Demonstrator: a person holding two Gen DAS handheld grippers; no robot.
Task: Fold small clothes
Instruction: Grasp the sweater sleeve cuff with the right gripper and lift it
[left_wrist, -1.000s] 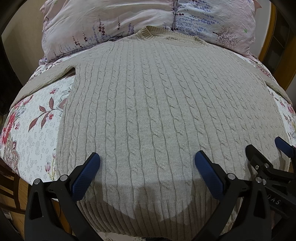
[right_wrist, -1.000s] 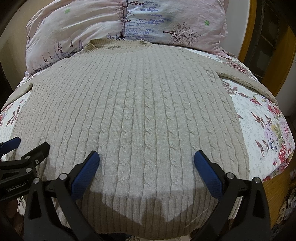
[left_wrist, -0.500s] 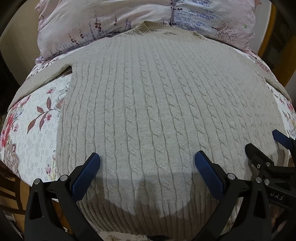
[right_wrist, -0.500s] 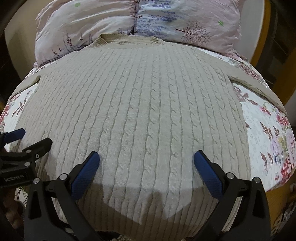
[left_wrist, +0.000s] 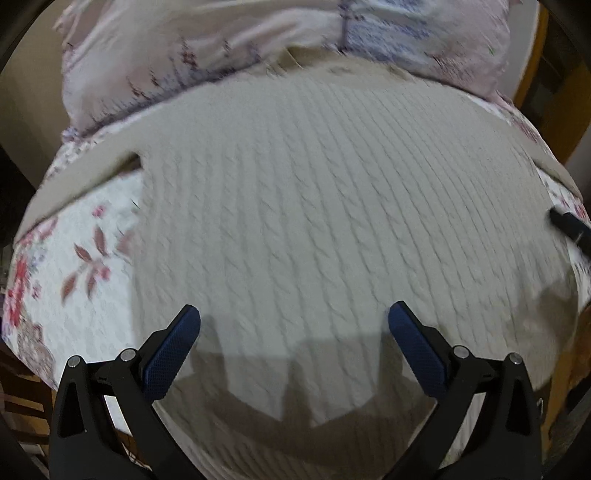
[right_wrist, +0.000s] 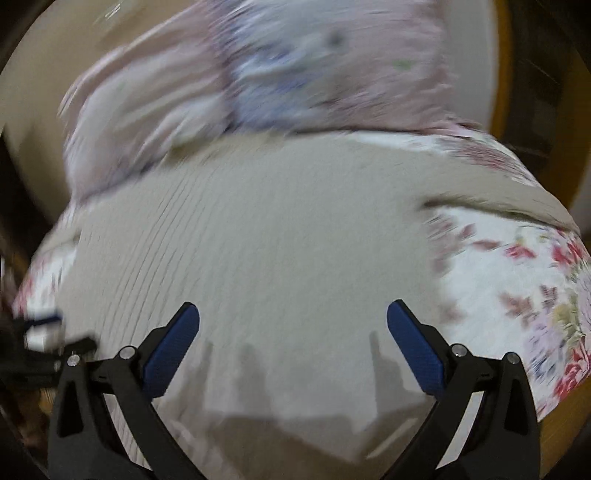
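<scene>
A beige cable-knit sweater (left_wrist: 314, 206) lies flat and face up on a floral bedsheet (left_wrist: 74, 266), its collar toward the pillows. It also fills the right wrist view (right_wrist: 277, 251). My left gripper (left_wrist: 293, 332) is open and empty above the lower body of the sweater. My right gripper (right_wrist: 291, 332) is open and empty above the sweater's lower right part. A tip of the right gripper shows at the right edge of the left wrist view (left_wrist: 570, 225). Both views are motion blurred.
Two pink floral pillows (left_wrist: 229, 48) lie at the head of the bed. A wooden bed frame (left_wrist: 543, 74) stands at the right. The left sleeve (left_wrist: 81, 181) and right sleeve (right_wrist: 491, 195) spread out sideways on the sheet.
Both grippers have moved forward over the sweater and apart from each other. The right gripper has swung to the right. Both stay open.
</scene>
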